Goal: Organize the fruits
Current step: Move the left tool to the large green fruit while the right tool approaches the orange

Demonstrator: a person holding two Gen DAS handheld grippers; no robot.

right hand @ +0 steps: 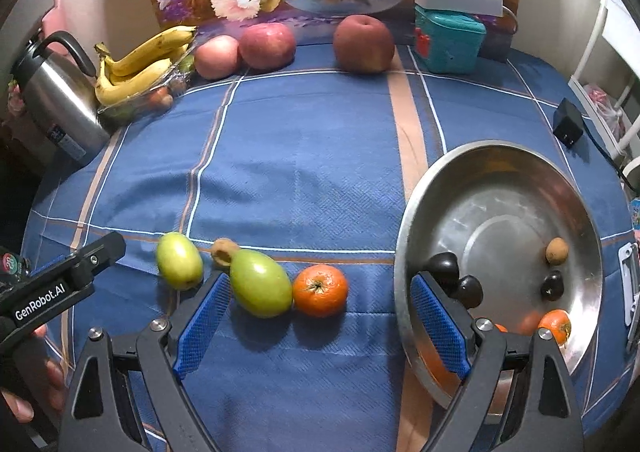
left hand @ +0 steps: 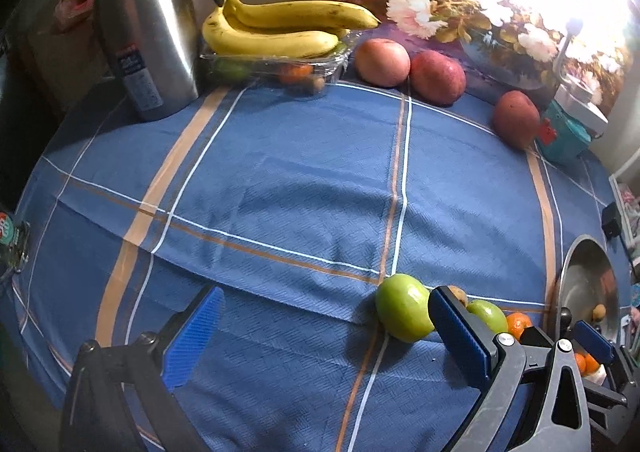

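Your right gripper stands wide open and holds nothing — in the right wrist view the larger green fruit and the orange sit side by side, touching, just above the gap between the blue pads. The green fruit's long axis slants from upper left to lower right, its left end close by the left pad. The steel bowl fills the lower right of that frame, already holding small fruits. Your left gripper is also open and empty, with the other green fruit beside its right-hand pad. The right hand looks nearer the pair — likely its pick
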